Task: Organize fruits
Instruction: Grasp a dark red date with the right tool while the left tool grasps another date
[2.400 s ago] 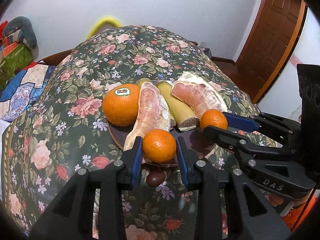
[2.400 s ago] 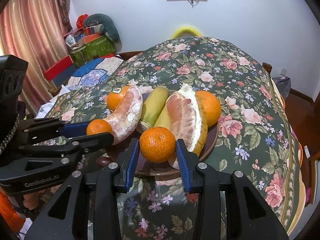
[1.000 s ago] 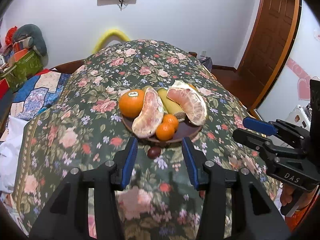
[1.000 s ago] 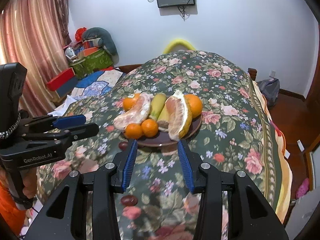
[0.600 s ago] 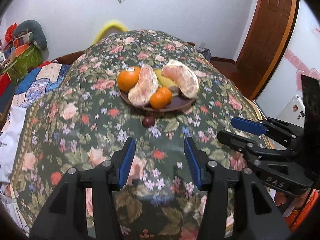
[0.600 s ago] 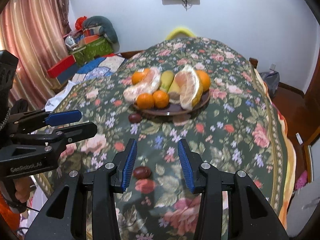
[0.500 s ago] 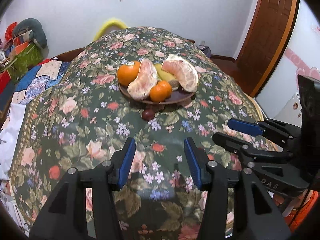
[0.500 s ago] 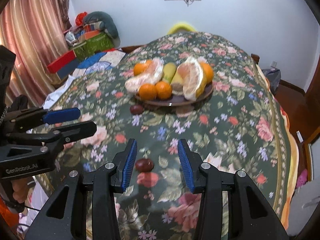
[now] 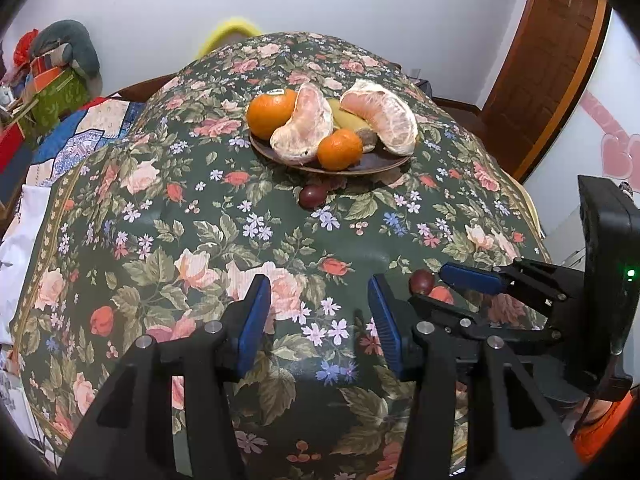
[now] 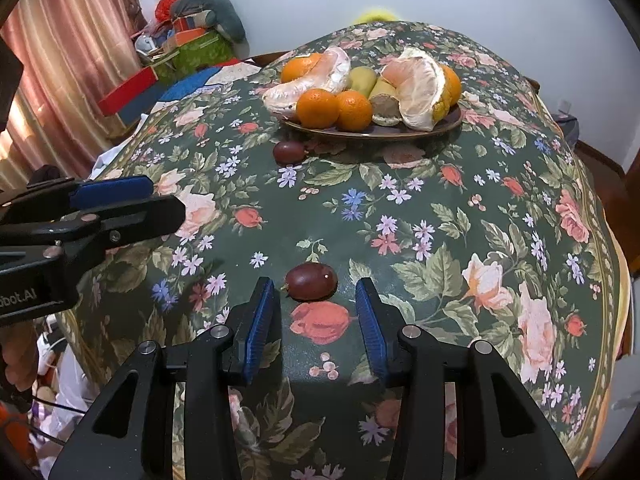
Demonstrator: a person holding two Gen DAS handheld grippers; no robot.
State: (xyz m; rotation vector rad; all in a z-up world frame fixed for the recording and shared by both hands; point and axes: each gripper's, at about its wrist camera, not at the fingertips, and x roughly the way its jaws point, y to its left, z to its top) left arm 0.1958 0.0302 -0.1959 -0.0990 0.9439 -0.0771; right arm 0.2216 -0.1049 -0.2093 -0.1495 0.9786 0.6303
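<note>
Having backed off the plate (image 10: 448,126), both tongs gape empty, right tongs (image 10: 316,320) apparently nearing a grape (image 10: 311,275).

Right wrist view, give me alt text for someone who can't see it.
Open right tongs hover at a dark red grape on a floral tablecloth; farther off, a second grape lies beside a brown plate of fruit.
</note>
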